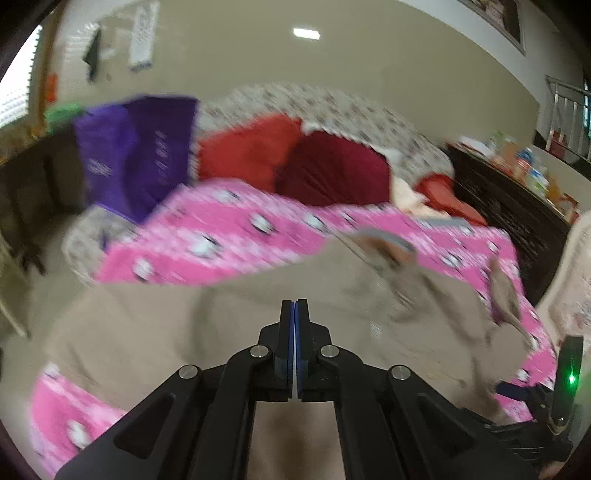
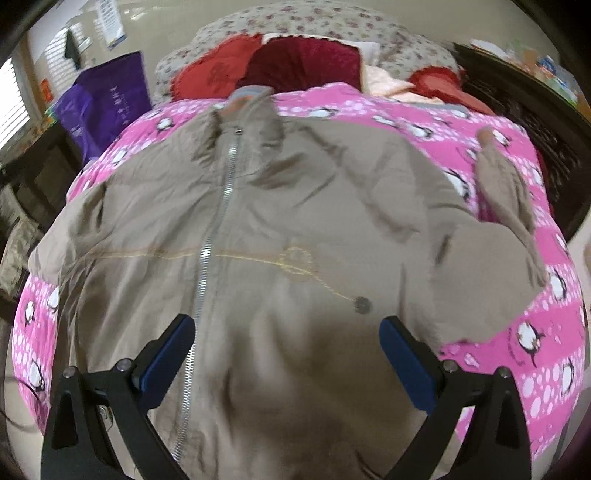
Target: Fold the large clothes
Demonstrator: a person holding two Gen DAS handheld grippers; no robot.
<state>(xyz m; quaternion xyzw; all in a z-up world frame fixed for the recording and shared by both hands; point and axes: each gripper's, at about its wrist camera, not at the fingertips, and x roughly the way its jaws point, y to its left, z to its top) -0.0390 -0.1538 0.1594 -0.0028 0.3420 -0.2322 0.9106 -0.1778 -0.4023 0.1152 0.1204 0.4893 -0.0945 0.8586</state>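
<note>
A large tan zip-up jacket (image 2: 295, 229) lies spread front-up on a bed with a pink penguin-print cover (image 2: 517, 332), collar toward the pillows. Its silver zipper (image 2: 207, 258) runs down the left of centre, and one sleeve (image 2: 506, 188) bends up at the right. My right gripper (image 2: 286, 325) is open, hovering over the jacket's lower front with nothing between its fingers. In the blurred left wrist view the jacket (image 1: 221, 332) fills the lower part. My left gripper (image 1: 294, 306) is shut above it; I see no cloth between the pads.
Red pillows (image 2: 299, 66) and a floral headboard cover (image 2: 295, 18) lie at the bed's far end. A purple bag (image 2: 103, 99) stands at the far left. A dark wooden cabinet (image 1: 517, 214) with bottles runs along the right side.
</note>
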